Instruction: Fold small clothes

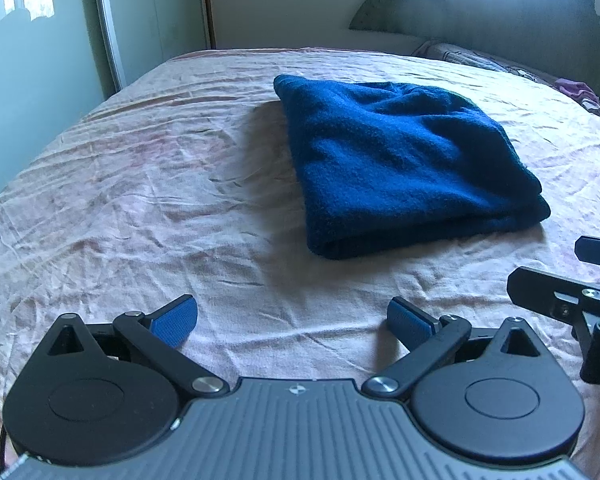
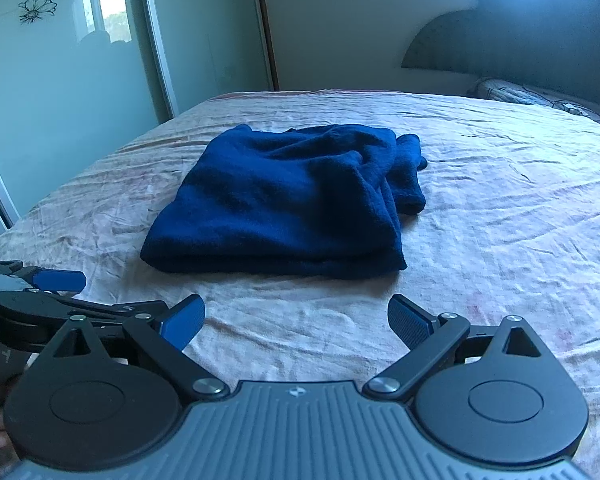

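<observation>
A dark blue fleece garment (image 1: pixel 400 160) lies folded in a thick rectangle on the pink bed sheet (image 1: pixel 160 184); it also shows in the right wrist view (image 2: pixel 284 208), with a sleeve or loose end bunched at its far right side. My left gripper (image 1: pixel 292 322) is open and empty, held above the sheet in front of the garment and a little left of it. My right gripper (image 2: pixel 296 322) is open and empty, also in front of the garment and apart from it. Each gripper shows at the edge of the other's view.
The bed sheet (image 2: pixel 500 208) is wrinkled. A dark headboard (image 1: pixel 500 12) and a patterned pillow (image 1: pixel 468 56) are at the far right. Mirrored wardrobe doors (image 2: pixel 80 80) stand along the left side of the bed. A small purple cloth (image 1: pixel 578 92) lies near the pillow.
</observation>
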Available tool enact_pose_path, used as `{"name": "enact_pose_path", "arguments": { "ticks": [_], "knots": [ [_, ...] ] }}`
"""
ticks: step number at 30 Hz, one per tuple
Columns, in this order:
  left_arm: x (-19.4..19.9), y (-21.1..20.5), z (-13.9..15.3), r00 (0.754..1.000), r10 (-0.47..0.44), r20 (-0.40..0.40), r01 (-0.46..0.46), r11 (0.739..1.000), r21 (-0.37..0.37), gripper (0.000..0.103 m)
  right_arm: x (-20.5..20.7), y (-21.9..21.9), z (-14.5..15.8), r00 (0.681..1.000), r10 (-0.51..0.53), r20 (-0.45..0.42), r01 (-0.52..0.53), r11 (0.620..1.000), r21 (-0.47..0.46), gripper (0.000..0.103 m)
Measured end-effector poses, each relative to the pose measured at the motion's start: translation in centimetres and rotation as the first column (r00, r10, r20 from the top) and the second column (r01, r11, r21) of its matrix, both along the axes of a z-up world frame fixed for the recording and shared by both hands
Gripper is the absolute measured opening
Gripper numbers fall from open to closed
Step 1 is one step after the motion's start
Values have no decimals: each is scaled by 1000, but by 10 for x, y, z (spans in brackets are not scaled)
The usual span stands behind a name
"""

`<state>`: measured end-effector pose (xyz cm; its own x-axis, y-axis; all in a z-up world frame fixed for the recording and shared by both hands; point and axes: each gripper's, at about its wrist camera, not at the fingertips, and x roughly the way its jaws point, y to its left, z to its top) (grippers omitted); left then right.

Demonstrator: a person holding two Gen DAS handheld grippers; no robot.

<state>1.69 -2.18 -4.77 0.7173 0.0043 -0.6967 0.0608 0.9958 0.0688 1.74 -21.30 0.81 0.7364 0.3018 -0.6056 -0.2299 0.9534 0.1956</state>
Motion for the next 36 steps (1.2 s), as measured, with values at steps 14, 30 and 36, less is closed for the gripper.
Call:
{"name": "enact_pose_path", "arguments": {
  "ticks": [14,30,36],
  "knots": [
    [-1,-2,1,1000,-4,1,4,1000,9,102,-1,-1,0,1000,-7,4,7,1000,4,99],
    [-2,-3,4,1000,18,4,-18,1000,25,102,-1,0,1,1000,-4,1,4,1000,2,99],
    [-1,-3,6,1000,26,11,-27,999,42,102,-1,0,1,1000,-3,2,3,1000,2,99]
  ]
}}
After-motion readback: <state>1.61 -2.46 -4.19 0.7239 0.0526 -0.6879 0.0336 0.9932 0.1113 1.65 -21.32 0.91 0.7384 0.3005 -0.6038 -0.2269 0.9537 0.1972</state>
